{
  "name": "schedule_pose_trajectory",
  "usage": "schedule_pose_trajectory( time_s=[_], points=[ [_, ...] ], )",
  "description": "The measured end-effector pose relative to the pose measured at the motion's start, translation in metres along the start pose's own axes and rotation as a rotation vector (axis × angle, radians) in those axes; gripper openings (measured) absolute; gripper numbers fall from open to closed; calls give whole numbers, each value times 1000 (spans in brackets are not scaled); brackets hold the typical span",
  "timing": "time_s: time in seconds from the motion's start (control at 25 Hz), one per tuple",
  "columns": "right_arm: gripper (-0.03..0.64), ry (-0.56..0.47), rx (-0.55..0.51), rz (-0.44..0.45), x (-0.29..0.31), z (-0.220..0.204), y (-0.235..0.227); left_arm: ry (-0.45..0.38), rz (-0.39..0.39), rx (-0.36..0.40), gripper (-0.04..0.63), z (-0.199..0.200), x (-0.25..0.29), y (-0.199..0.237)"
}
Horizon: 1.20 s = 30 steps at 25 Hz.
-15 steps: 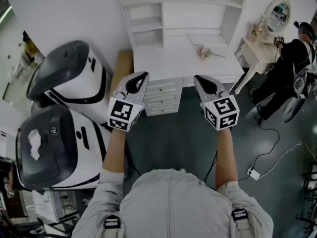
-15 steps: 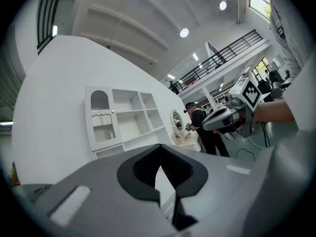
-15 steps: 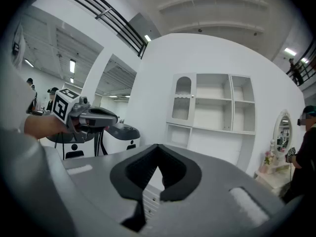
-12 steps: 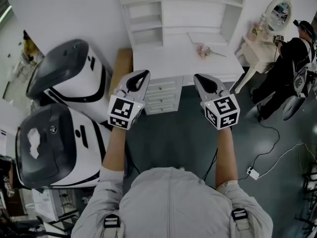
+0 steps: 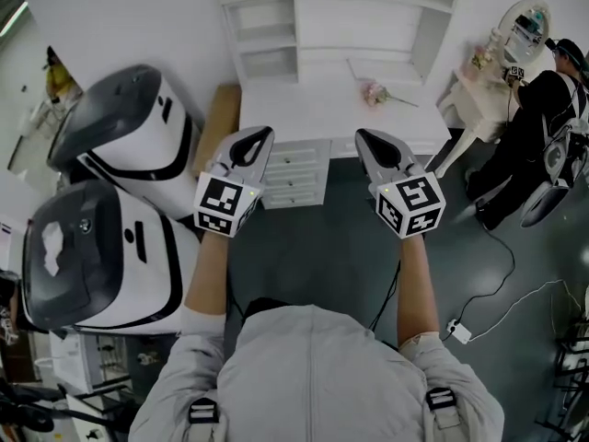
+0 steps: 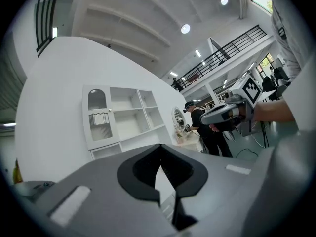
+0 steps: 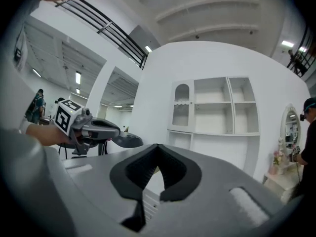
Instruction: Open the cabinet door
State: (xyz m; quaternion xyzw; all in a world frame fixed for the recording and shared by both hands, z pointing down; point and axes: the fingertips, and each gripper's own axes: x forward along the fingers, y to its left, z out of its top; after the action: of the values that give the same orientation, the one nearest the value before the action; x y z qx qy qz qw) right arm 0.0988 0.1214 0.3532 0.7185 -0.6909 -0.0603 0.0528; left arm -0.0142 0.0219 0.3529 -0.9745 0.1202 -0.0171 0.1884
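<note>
A white desk [image 5: 313, 113] with a shelf hutch [image 5: 322, 21] stands ahead against the wall. The hutch's cabinet door [image 6: 98, 116], white with an arched window and a small knob, is at its left end and is closed; it also appears as the cabinet door [image 7: 181, 105] in the right gripper view. My left gripper [image 5: 260, 133] and right gripper [image 5: 363, 135] are held level, side by side, short of the desk's front edge and well away from the door. Both are shut with nothing between the jaws. Each gripper view shows the other one: the right gripper [image 6: 224, 116], the left gripper [image 7: 98, 130].
Drawers [image 5: 294, 178] sit under the desk at the left. A pink flower [image 5: 377, 93] lies on the desktop. Two large white-and-black machines [image 5: 120, 127] [image 5: 92, 256] stand at the left. At the right a person [image 5: 534, 127] stands by a vanity with a mirror [image 5: 529, 21]. A cable with a plug block [image 5: 457, 330] runs over the floor.
Both grippers have edged a little up the head view, toward the desk, and the machines at the left have slid slightly down the picture. The jaws stay shut.
</note>
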Motion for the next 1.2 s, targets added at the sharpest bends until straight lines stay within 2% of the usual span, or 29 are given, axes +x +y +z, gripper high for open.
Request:
schedule_pose_trajectory(
  time_s=[0.08, 0.24, 0.56, 0.76, 1.0, 1.2],
  points=[
    [2, 5, 18, 34, -1, -3, -3, 10, 13, -2, 17, 1, 5, -7],
    [2, 41, 43, 48, 3, -15, -17, 5, 3, 18, 17, 5, 22, -21],
    [0, 77, 86, 95, 22, -31, -29, 10, 40, 14, 17, -5, 35, 1],
    [0, 68, 96, 97, 56, -34, -42, 10, 50, -12, 17, -21, 58, 33],
    [2, 27, 71, 88, 119, -26, -62, -15, 38, 19, 17, -37, 103, 86],
    [2, 49, 55, 97, 183, -15, -78, -27, 17, 26, 17, -45, 142, 135]
  ],
)
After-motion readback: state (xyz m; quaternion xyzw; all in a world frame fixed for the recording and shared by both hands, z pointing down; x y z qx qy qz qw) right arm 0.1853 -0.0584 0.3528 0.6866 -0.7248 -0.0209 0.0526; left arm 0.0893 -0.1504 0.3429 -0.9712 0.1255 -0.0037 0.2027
